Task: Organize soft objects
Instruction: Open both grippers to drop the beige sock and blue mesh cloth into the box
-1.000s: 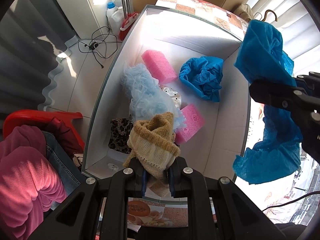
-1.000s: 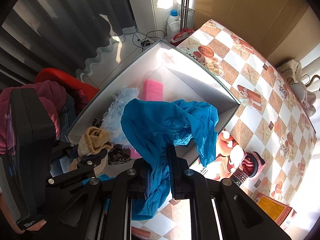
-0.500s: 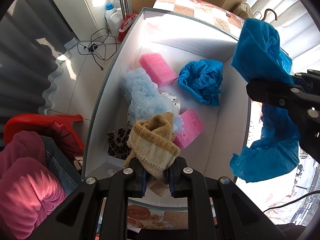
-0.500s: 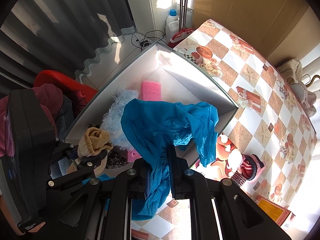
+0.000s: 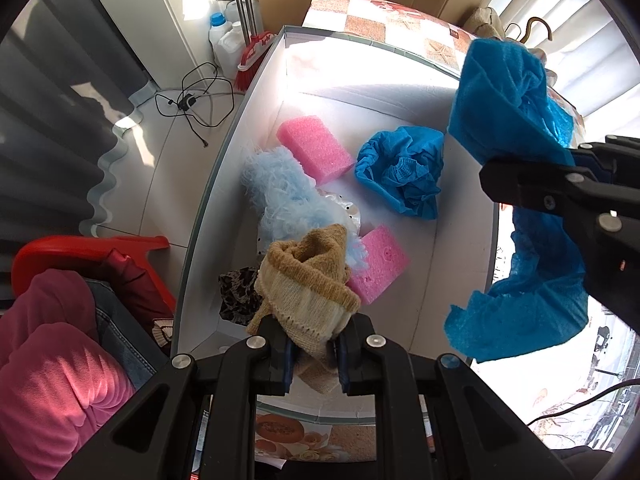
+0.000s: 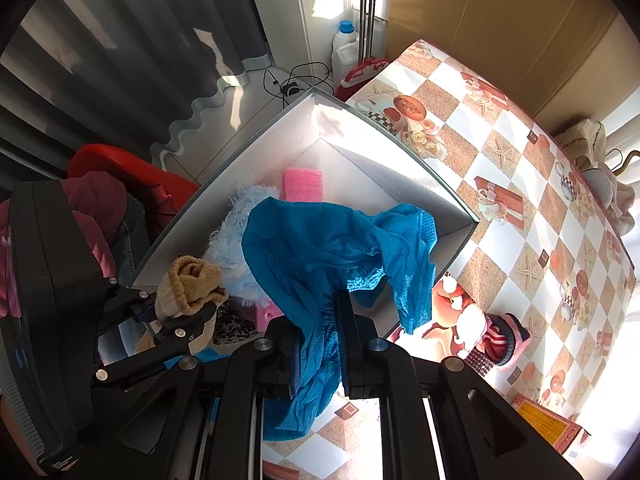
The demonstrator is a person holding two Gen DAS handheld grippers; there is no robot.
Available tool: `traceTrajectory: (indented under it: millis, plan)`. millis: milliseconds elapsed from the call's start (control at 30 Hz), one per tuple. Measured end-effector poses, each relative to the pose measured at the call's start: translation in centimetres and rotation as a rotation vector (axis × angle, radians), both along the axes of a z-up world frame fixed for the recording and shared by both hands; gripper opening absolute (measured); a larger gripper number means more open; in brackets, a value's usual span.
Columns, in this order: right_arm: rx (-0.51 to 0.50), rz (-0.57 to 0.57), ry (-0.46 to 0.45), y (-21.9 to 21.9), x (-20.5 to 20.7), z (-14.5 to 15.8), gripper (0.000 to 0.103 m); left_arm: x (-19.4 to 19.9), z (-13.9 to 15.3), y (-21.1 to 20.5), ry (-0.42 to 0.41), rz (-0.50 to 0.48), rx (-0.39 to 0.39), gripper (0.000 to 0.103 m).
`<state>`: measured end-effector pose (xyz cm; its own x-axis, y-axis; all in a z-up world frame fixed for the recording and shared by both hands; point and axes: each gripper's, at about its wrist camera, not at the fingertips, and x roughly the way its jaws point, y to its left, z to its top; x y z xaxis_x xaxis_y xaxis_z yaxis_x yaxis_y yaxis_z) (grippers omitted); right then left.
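Tan knitted sock (image 5: pixel 308 280) and blue mesh cloth (image 6: pixel 332 256) are hanging clenched in left claw (image 5: pixel 312 354) and right claw (image 6: pixel 318 344) above the half-filled white cardboard box (image 5: pixel 384 104); striped sock (image 6: pixel 506 338) is waiting on the tabletop (image 6: pixel 520 184).

A tan-and-cream knitted sock (image 5: pixel 308 280), a bright blue mesh cloth (image 6: pixel 328 248), two pink foam sponges (image 5: pixel 316 148), a white box (image 5: pixel 400 92), a brown-and-white chequered counter (image 6: pixel 520 184).
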<state>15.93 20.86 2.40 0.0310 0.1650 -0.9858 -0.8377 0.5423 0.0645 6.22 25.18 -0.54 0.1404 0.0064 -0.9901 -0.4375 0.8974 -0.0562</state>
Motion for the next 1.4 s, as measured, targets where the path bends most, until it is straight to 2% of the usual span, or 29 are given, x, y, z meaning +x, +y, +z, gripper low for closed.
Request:
traceTrajectory:
  millis: [667,733,833,867,900,933,967,1100,1233,1300,1400]
  plan:
    - [0.006,-0.002,-0.009,0.3,0.0,0.4,0.015,0.0,0.5,0.2,-0.011,-0.001,0.001,0.019]
    - [0.007,-0.005,-0.007,0.3,0.1,0.4,0.015,0.1,0.5,0.2,-0.012,-0.002,0.0,0.022]
    - [0.018,-0.014,0.015,0.3,0.1,0.4,0.016,0.2,0.5,-0.1,-0.014,-0.013,0.0,0.04]
    - [0.025,-0.022,0.023,0.3,0.4,0.5,0.018,0.2,0.5,-0.2,-0.015,-0.016,0.001,0.05]
    - [0.024,-0.029,0.021,0.3,0.5,0.5,0.029,0.3,0.5,-0.2,-0.017,-0.02,0.003,0.056]
    - [0.024,-0.033,0.017,0.3,0.5,0.5,0.038,0.3,0.6,-0.3,-0.02,-0.024,0.007,0.058]
    - [0.029,-0.037,0.017,0.2,0.6,0.7,0.058,0.3,0.7,-0.4,-0.024,-0.026,0.011,0.06]
    - [0.054,-0.048,0.01,0.0,0.9,1.3,0.06,0.5,0.9,-0.4,-0.03,-0.029,0.009,0.071]
    - [0.051,-0.051,0.007,-0.1,1.0,1.4,0.06,0.6,1.4,-0.8,-0.047,-0.042,0.02,0.073]
    - [0.049,-0.054,0.003,-0.2,1.1,1.4,0.06,0.6,1.6,-1.0,-0.048,-0.045,0.032,0.079]
    - [0.049,-0.061,-0.004,-0.5,1.2,1.5,0.06,0.5,1.6,-0.9,-0.05,-0.035,0.027,0.08]
